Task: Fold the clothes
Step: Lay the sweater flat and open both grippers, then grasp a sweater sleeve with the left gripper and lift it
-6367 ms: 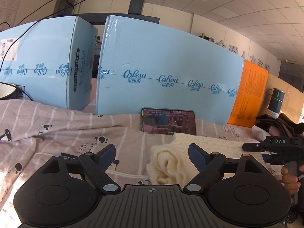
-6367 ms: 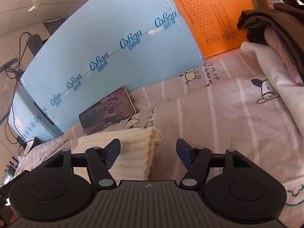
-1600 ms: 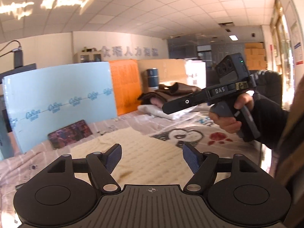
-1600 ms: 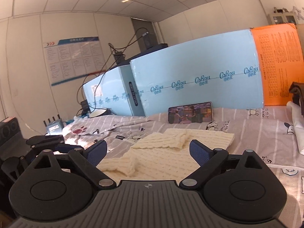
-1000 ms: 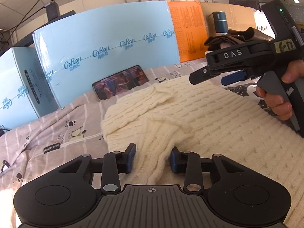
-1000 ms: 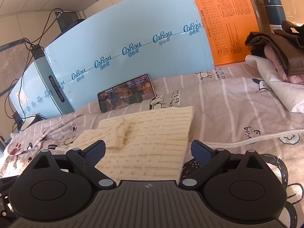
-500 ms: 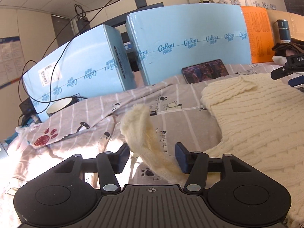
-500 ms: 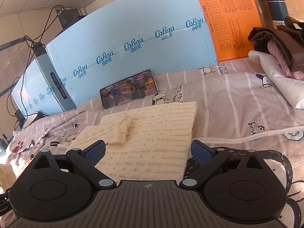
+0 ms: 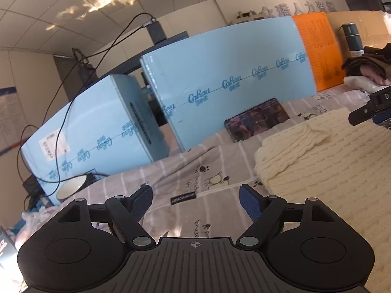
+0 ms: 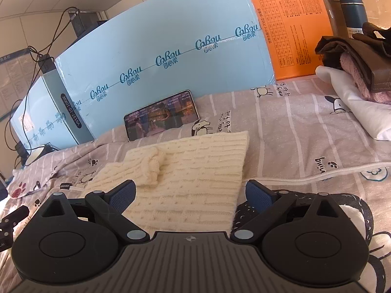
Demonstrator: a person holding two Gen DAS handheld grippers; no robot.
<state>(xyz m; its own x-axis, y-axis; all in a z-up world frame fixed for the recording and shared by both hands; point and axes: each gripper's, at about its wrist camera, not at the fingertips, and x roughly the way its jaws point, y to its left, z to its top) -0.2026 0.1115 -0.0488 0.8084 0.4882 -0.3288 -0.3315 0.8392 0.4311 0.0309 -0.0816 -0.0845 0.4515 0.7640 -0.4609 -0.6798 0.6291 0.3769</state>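
Observation:
A cream cable-knit sweater (image 10: 195, 171) lies flat on the patterned bedsheet (image 10: 293, 127), with one sleeve (image 10: 144, 166) folded over its left part. It also shows in the left wrist view (image 9: 330, 166), to the right. My left gripper (image 9: 195, 201) is open and empty above the sheet, left of the sweater. My right gripper (image 10: 189, 195) is open and empty just above the sweater's near edge. The right gripper's tip (image 9: 366, 114) shows at the right edge of the left wrist view.
Light-blue cartons (image 9: 220, 92) and an orange box (image 10: 293, 24) stand behind the bed. A phone (image 10: 161, 117) leans on the carton. A pile of folded clothes (image 10: 354, 73) and a flask (image 10: 352, 9) are at the right. A bowl (image 9: 70, 188) sits at the left.
My left gripper has let go of the sweater sleeve, opened wide and moved left off the sweater. The right gripper stays open over the near edge.

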